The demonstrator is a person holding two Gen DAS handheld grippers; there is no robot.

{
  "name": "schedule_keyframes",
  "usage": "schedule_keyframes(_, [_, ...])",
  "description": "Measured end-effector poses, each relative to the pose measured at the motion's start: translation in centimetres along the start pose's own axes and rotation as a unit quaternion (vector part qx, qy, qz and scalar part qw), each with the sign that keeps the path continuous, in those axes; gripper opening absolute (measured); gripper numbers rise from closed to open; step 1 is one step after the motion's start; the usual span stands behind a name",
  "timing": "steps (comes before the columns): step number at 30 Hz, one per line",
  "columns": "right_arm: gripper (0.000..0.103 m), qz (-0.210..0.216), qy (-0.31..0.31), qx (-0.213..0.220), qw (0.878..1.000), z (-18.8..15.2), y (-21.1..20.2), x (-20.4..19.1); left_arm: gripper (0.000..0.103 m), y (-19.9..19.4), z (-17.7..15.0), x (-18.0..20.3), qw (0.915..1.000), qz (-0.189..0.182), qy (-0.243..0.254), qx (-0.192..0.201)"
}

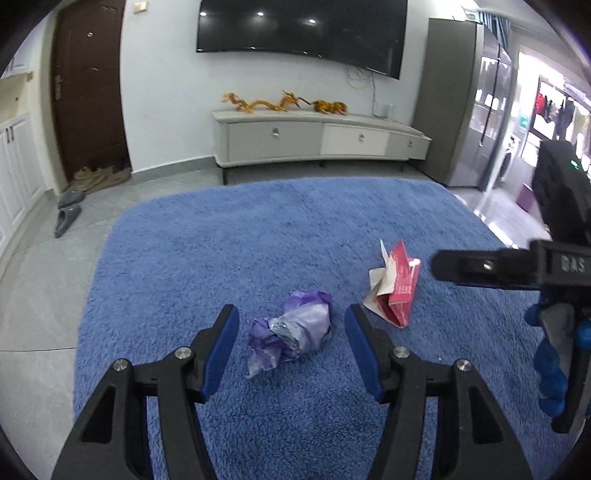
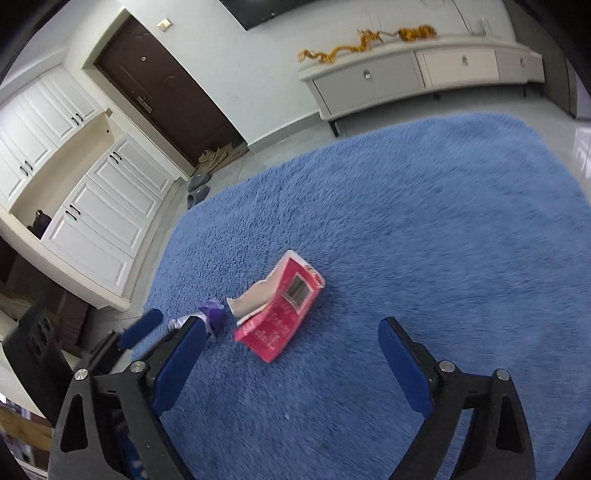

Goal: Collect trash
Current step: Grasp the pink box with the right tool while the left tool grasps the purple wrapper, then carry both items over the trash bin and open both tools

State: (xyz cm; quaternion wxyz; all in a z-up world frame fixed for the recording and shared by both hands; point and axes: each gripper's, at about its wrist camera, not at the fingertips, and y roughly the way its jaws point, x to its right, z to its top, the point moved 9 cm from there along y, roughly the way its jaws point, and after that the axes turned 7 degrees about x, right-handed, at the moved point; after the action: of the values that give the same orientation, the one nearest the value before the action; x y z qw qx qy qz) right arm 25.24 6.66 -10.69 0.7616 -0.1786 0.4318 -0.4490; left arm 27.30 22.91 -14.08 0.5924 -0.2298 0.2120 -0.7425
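A crumpled purple wrapper [image 1: 291, 328] lies on the blue rug [image 1: 258, 229]. My left gripper [image 1: 291, 321] is open, with its jaws on either side of the wrapper just above the rug. A torn red carton [image 1: 395, 291] lies to the right of the wrapper. In the right wrist view the carton [image 2: 284, 310] lies ahead and slightly left of my open, empty right gripper [image 2: 295, 332]. The wrapper [image 2: 212, 314] shows partly behind the left finger. The right gripper also shows from the side in the left wrist view [image 1: 517, 266].
The rug [image 2: 406, 221] covers a grey tiled floor. A low white TV cabinet [image 1: 317, 138] stands against the far wall under a TV [image 1: 303, 33]. Grey slippers [image 1: 68, 212] lie near a brown door [image 1: 88, 96]. White cupboards [image 2: 92, 184] line the left side.
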Motion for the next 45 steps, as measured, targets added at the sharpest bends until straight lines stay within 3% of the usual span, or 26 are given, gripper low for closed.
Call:
schedule_keyframes(7, [0.085, 0.002, 0.016, -0.019, 1.0, 0.4, 2.3, -0.9, 0.057, 1.3, -0.6, -0.1, 0.9995, -0.023, 0.0, -0.022])
schedule_keyframes(12, [0.07, -0.015, 0.008, -0.021, 1.0, 0.9, 3.5, -1.4, 0.047, 2.0, -1.1, -0.2, 0.9985, -0.036, -0.003, -0.04])
schedule_keyframes(13, [0.061, -0.018, 0.004, -0.02, 1.0, 1.1, 3.7, -1.5, 0.047, 2.1, -1.1, -0.1, 0.9985, -0.036, -0.002, -0.04])
schedule_keyframes(18, [0.052, -0.007, 0.0, -0.015, 1.0, 1.1, 3.6, -1.8, 0.042, 1.6, -1.2, 0.6, 0.999, -0.027, 0.01, -0.035])
schedule_keyframes(28, [0.047, 0.019, -0.017, 0.02, 0.999, -0.5, -2.3, -0.1, 0.038, -1.0, -1.0, 3.6, 0.9993, -0.02, 0.027, -0.016])
schedule_keyframes(34, [0.046, 0.002, -0.034, 0.052, 0.998, -1.1, -7.2, 2.1, 0.035, -2.9, -0.4, 7.5, 0.9984, -0.031, 0.047, -0.001])
schedule_keyframes(38, [0.046, -0.023, -0.036, 0.077, 0.996, -1.6, -10.7, 4.5, 0.034, -4.0, 0.0, 10.9, 0.9966, -0.052, 0.063, 0.01])
schedule_keyframes(45, [0.045, -0.077, -0.015, 0.12, 0.99, -2.4, -17.2, 10.4, 0.033, -4.1, 1.4, 19.0, 0.9893, -0.12, 0.081, 0.014])
